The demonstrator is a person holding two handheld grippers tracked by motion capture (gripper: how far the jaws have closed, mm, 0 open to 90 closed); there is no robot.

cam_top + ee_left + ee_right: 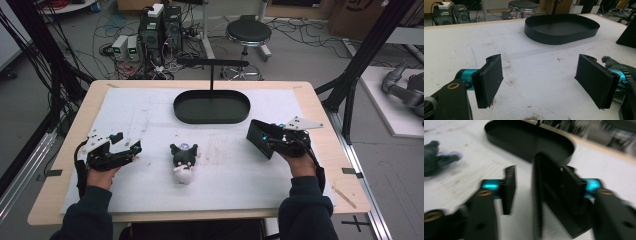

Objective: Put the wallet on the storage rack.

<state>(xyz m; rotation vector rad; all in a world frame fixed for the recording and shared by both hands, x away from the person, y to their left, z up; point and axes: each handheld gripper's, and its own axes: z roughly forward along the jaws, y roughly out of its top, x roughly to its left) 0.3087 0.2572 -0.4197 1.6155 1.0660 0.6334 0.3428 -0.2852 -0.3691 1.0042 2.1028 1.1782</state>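
A flat black panel (258,136) stands on edge on the white mat at the right, between the jaws of my right gripper (267,142). In the right gripper view the panel (549,195) leans by the right-hand jaw, while the left-hand jaw stands clear of it, so my right gripper (540,173) is open. A small dark plush toy (183,161) with a white body lies mid-table between the hands. My left gripper (131,146) rests at the left, jaws wide apart, with bare mat between them (540,75). The plush (614,65) peeks out behind its right-hand jaw.
A black oval tray (212,118) sits at the back centre of the white mat (150,115), with a black T-shaped post (212,62) rising behind it. Wooden table edges frame the mat. A stool (248,32) and computer boxes stand on the floor beyond.
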